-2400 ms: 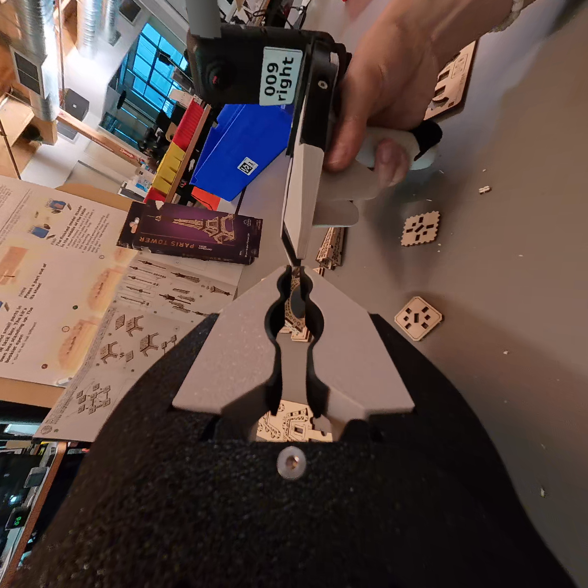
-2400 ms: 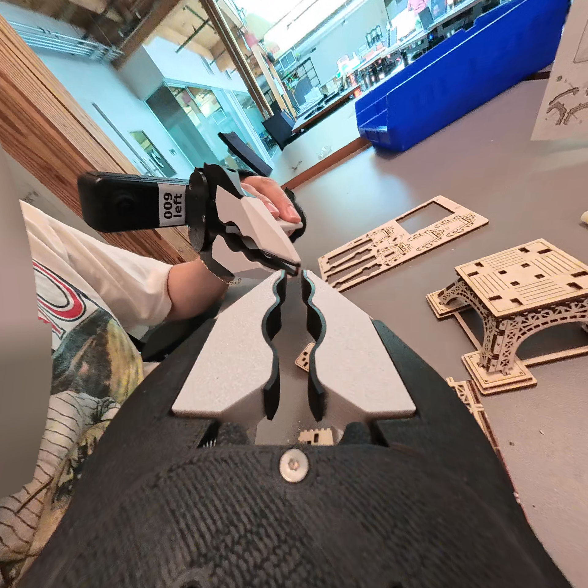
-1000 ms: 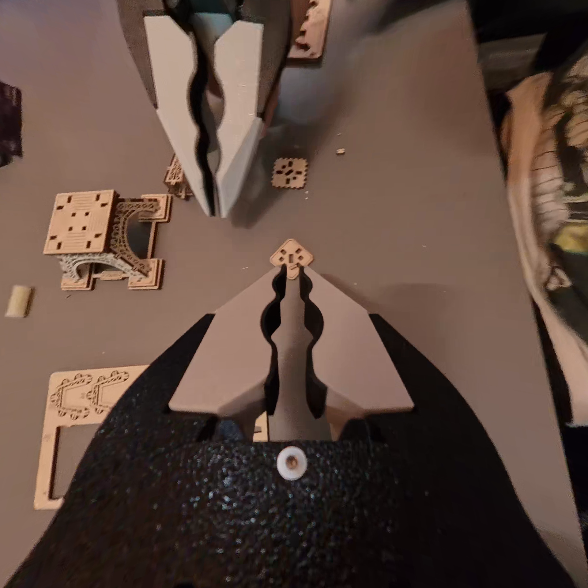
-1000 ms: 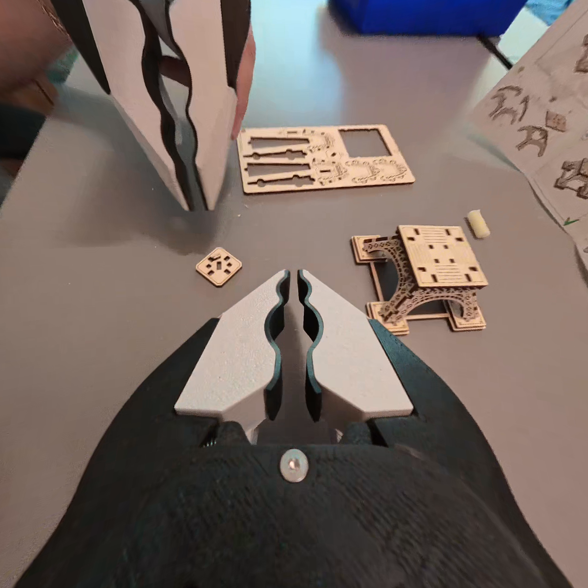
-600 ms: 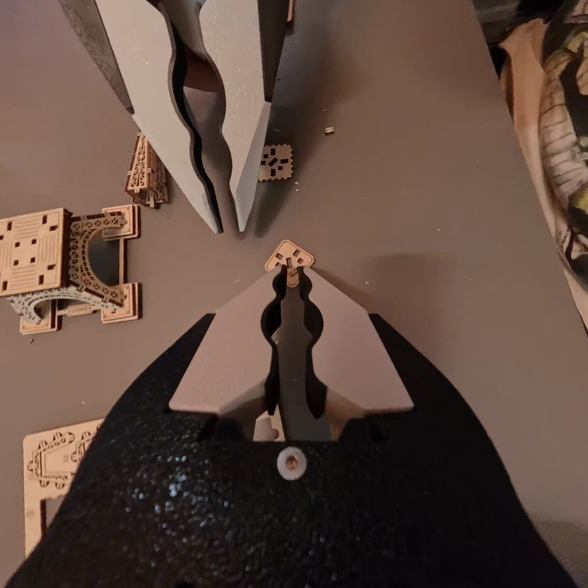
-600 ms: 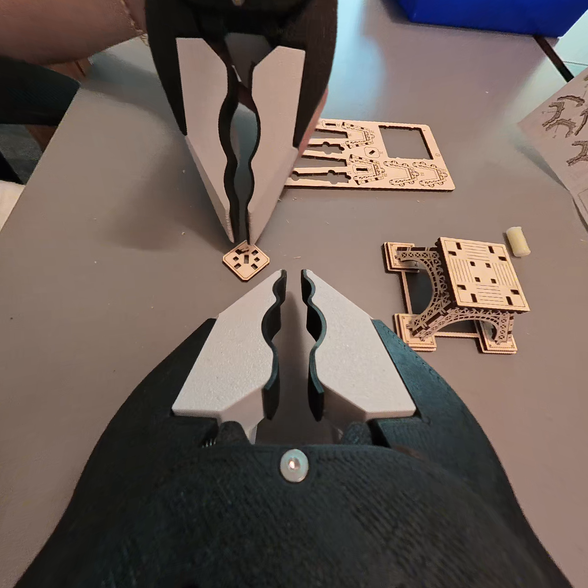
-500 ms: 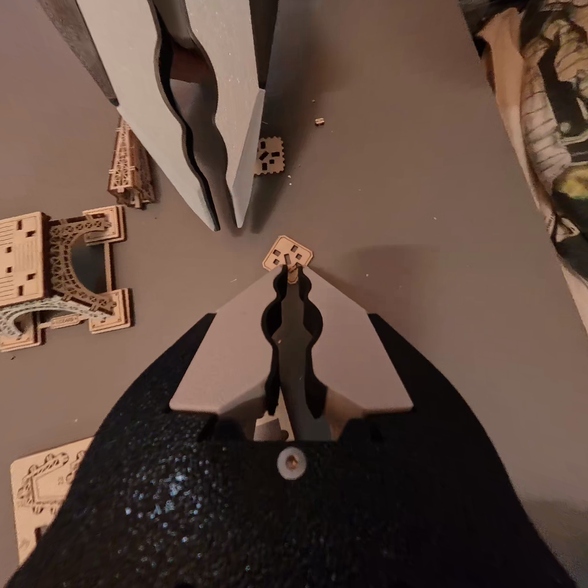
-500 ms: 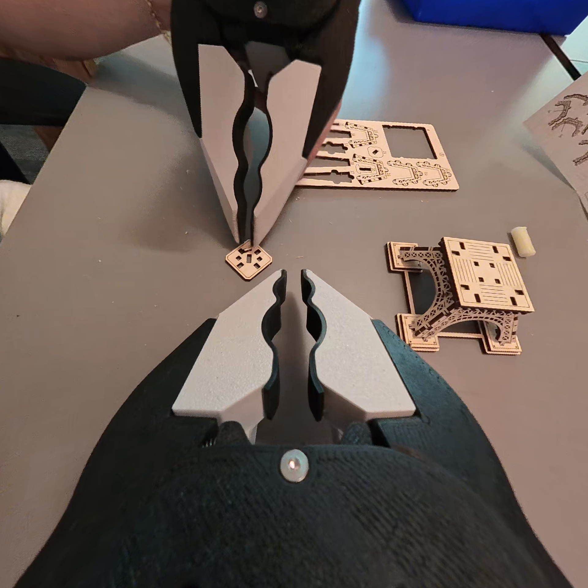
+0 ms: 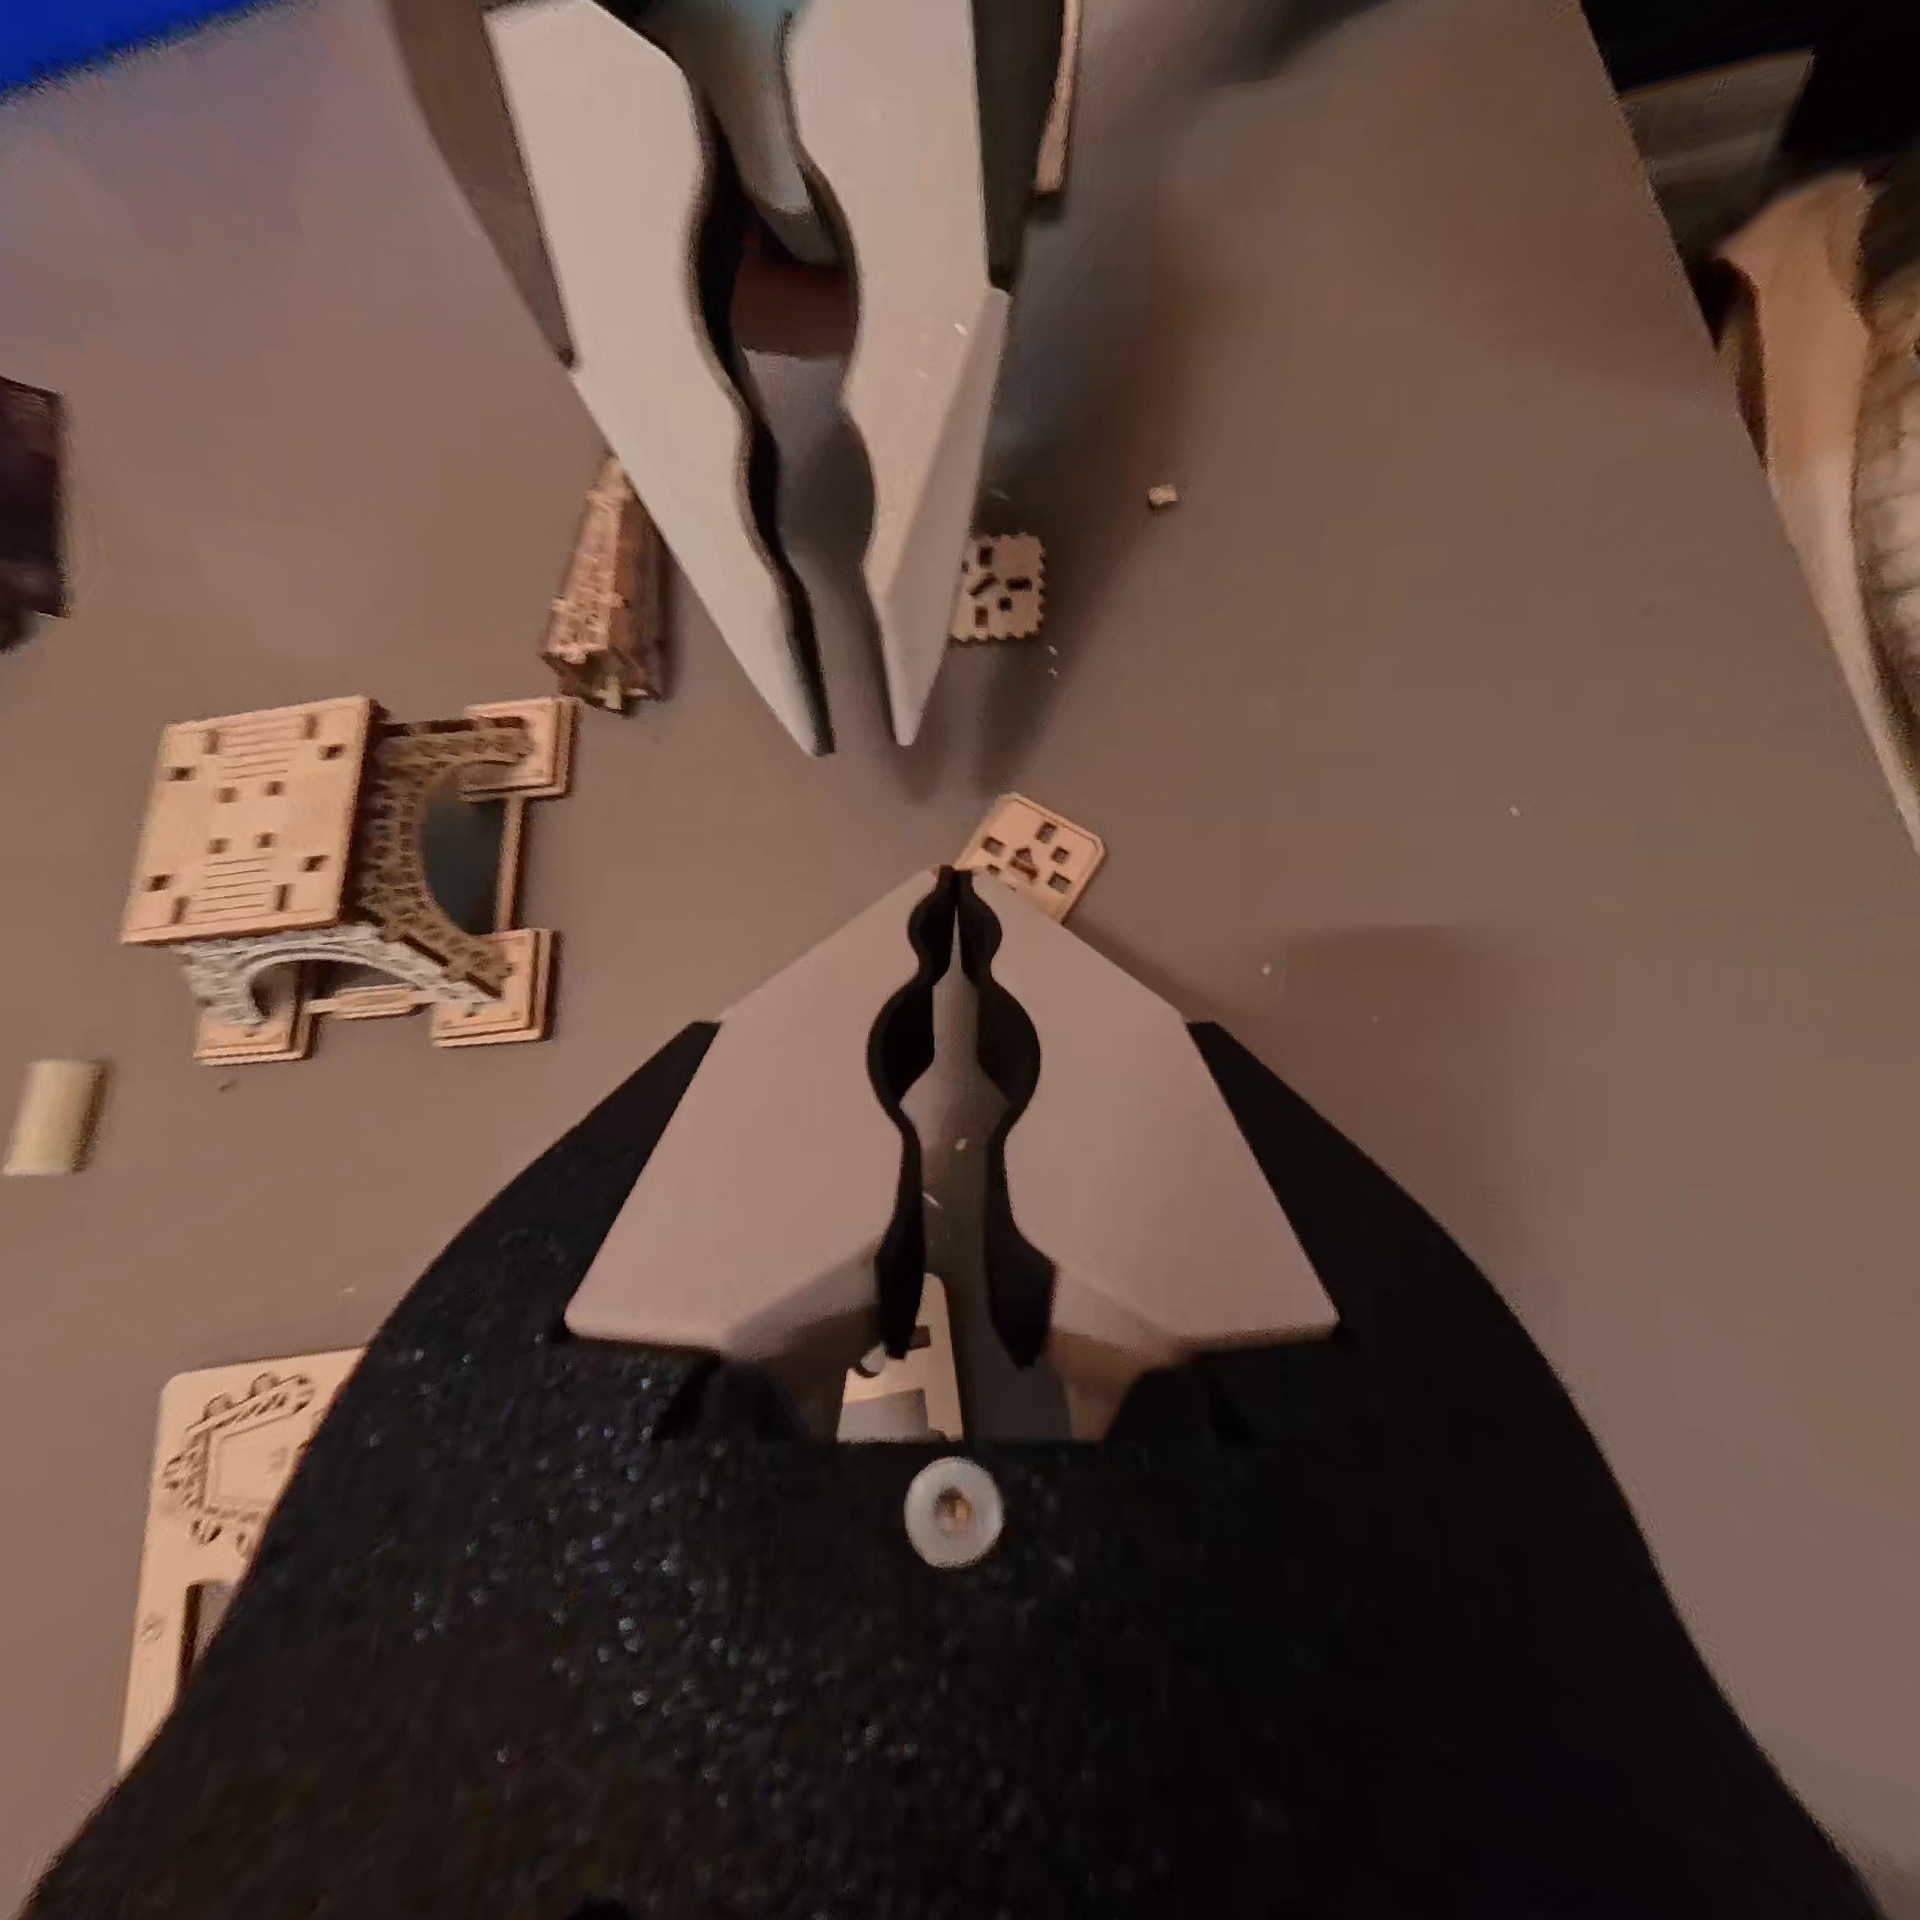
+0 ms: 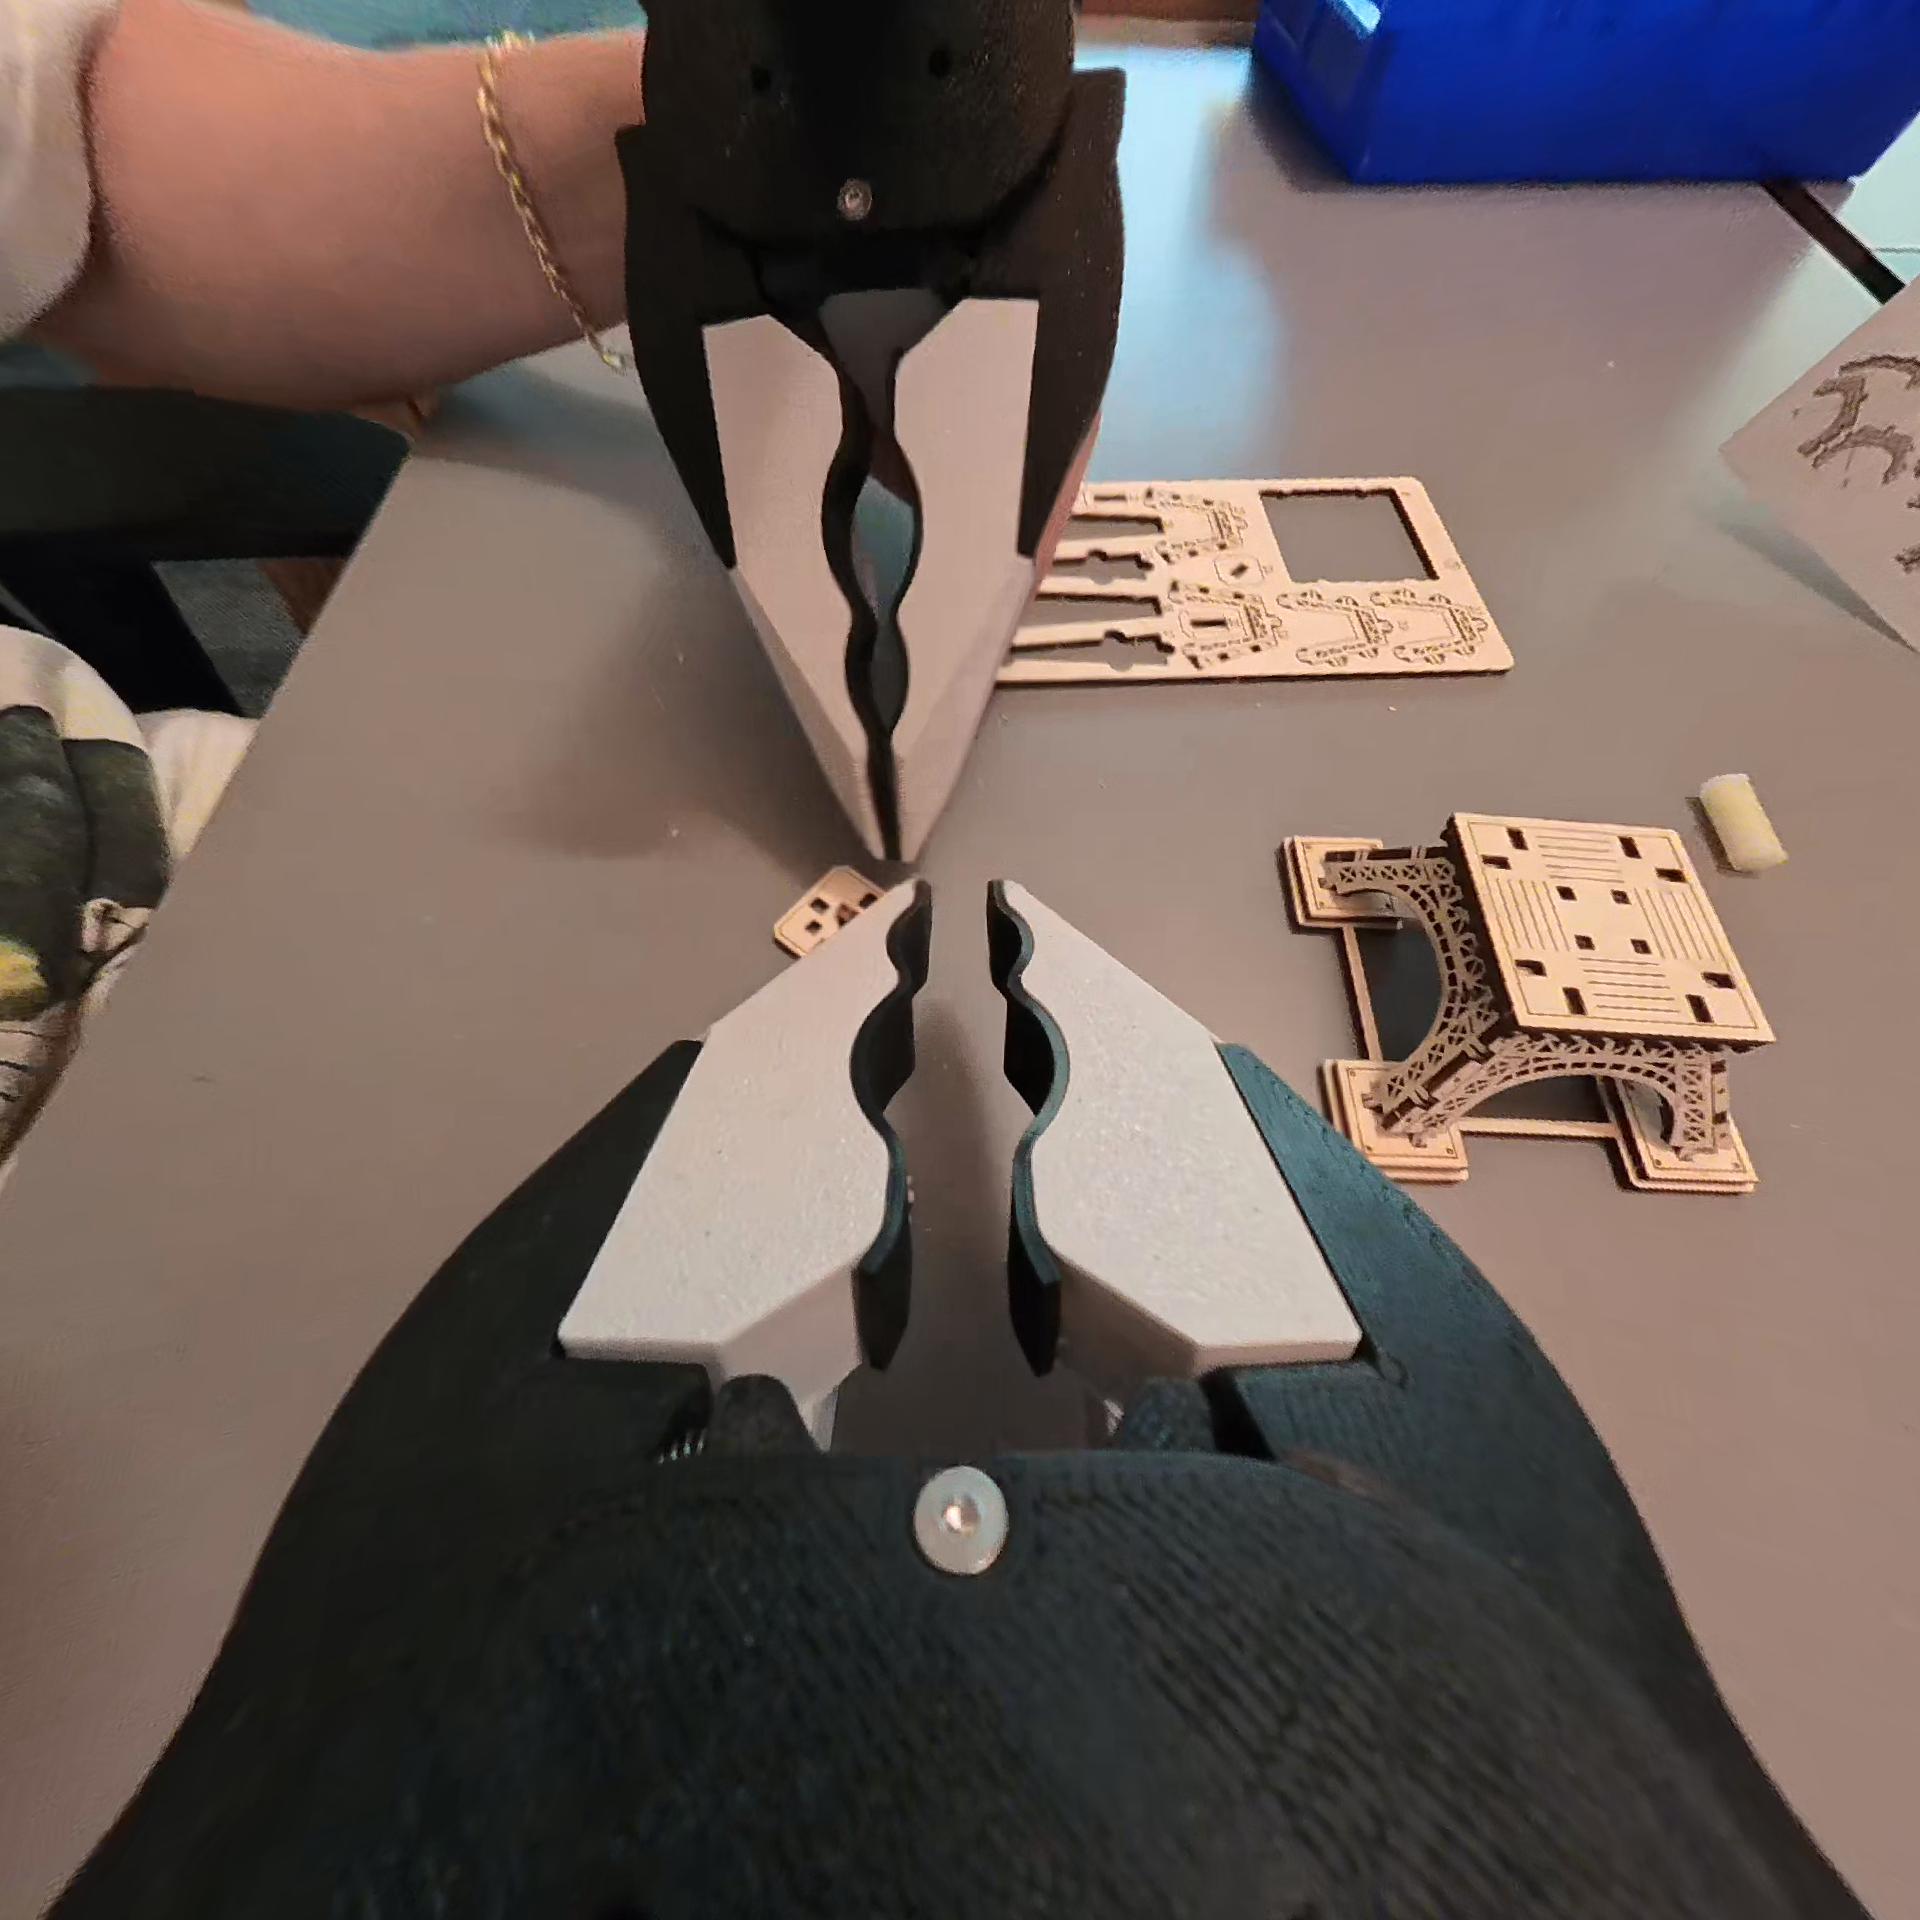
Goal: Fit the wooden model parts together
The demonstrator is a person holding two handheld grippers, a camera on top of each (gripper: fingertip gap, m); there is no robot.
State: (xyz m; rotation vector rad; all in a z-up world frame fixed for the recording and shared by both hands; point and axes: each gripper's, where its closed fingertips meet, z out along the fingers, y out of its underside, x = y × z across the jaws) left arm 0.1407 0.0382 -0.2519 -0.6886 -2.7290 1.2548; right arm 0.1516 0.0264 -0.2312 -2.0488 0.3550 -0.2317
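Note:
A small square wooden plate (image 9: 1034, 857) with slots lies flat on the grey table, touching the right side of my left gripper's tips. My left gripper (image 9: 951, 873) is shut, its tips pressed together with nothing seen between them. In the right wrist view it (image 10: 888, 847) points down at the table, and the plate (image 10: 831, 909) is half hidden behind my right gripper's left finger. My right gripper (image 10: 958, 888) is open a little and empty, tip to tip with the left one. It also shows in the left wrist view (image 9: 857, 743). The arched tower base (image 10: 1507, 997) stands to the right.
A tapered tower section (image 9: 613, 592) and a second small square plate (image 9: 997, 587) lie behind the right gripper. A cut-out wooden sheet (image 10: 1247, 582), a pale stick (image 10: 1740, 821), a blue bin (image 10: 1579, 83) and an instruction sheet (image 10: 1849, 468) lie around. A person's forearm (image 10: 312, 208) is at the left. My two grippers' fingertips are within a few centimetres of each other. From either gripper's tips it is about 20 cm to the pale stick (image 10: 1740, 821). Seen from the left wrist view (image 9: 48, 1105) as well.
My left gripper's tips have closed fully and the plate now sits to their right instead of between them. My right gripper has moved up close to the left one's tips.

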